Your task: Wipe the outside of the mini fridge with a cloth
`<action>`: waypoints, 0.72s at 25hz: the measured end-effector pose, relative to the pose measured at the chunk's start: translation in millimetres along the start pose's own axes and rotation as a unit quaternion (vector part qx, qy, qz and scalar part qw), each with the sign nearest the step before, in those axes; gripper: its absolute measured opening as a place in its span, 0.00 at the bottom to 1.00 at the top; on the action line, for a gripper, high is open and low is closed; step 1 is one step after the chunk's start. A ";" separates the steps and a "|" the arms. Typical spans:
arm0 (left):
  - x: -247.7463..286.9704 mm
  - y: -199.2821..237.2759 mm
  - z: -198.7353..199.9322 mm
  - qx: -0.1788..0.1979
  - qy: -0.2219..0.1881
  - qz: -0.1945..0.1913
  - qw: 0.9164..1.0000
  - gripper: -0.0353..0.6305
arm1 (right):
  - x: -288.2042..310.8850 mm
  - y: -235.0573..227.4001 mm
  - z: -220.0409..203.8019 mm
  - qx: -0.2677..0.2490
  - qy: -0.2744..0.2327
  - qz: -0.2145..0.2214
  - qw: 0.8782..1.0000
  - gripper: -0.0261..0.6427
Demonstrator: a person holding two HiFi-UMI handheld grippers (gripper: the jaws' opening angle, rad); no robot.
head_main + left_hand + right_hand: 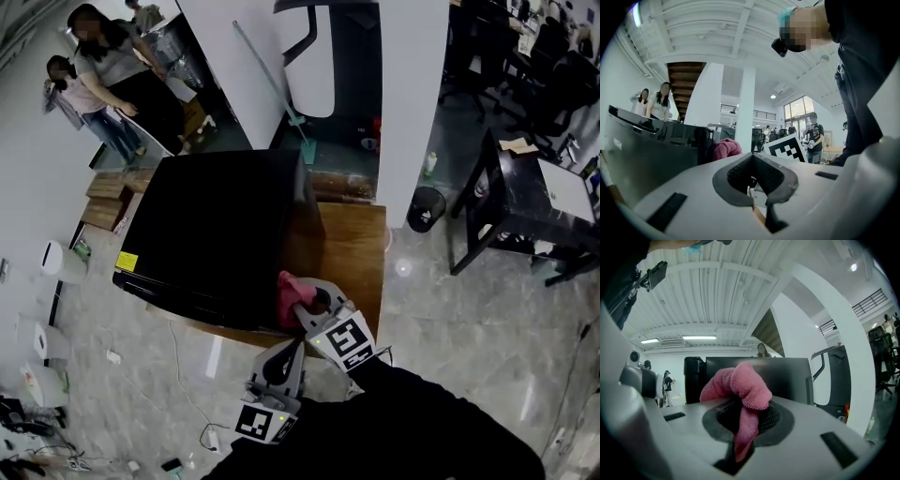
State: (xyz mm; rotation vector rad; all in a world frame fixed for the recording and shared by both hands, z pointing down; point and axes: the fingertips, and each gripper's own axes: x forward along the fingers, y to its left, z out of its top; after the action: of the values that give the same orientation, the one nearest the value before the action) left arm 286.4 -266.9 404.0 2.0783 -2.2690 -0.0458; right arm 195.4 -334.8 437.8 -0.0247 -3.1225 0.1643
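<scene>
1. Between the right gripper's jaws: a pink microfibre cloth, pinched tight. Most of it is bunched above the pads and a tail hangs below.
2. Left gripper: jaws closed together, nothing in them, held low beside the right one.
3. Head view: cloth sits at the near right side of the black glossy box-shaped mini fridge; touching or just off, can't tell.
4. Fridge stands on a brown wooden table, its front near the table's left edge.
5. Risk: the grip looks to be on one fold, so drag along the wall could tug the cloth loose and let the hard jaw tips scrape the gloss.
6. Risk: a hard sideways push could slide the fridge toward that edge.
</scene>
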 end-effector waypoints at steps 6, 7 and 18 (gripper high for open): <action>21.4 5.2 -6.8 -0.014 0.002 0.032 0.999 0.06 | 17.6 -35.2 2.5 -0.008 -0.001 -0.009 1.000 0.11; 24.8 5.8 -6.5 -0.014 0.001 0.034 0.999 0.06 | 21.3 -41.1 2.9 -0.009 -0.001 -0.011 1.000 0.11; 82.4 18.3 -21.0 -0.033 0.013 0.058 0.998 0.06 | 62.0 -115.8 7.3 -0.015 0.006 -0.027 1.000 0.11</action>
State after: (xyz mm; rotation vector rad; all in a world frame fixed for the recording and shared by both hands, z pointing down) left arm 262.5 -346.9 428.3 1.9010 -2.3345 -0.0843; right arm 131.5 -449.7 443.5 0.0572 -3.1105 0.1172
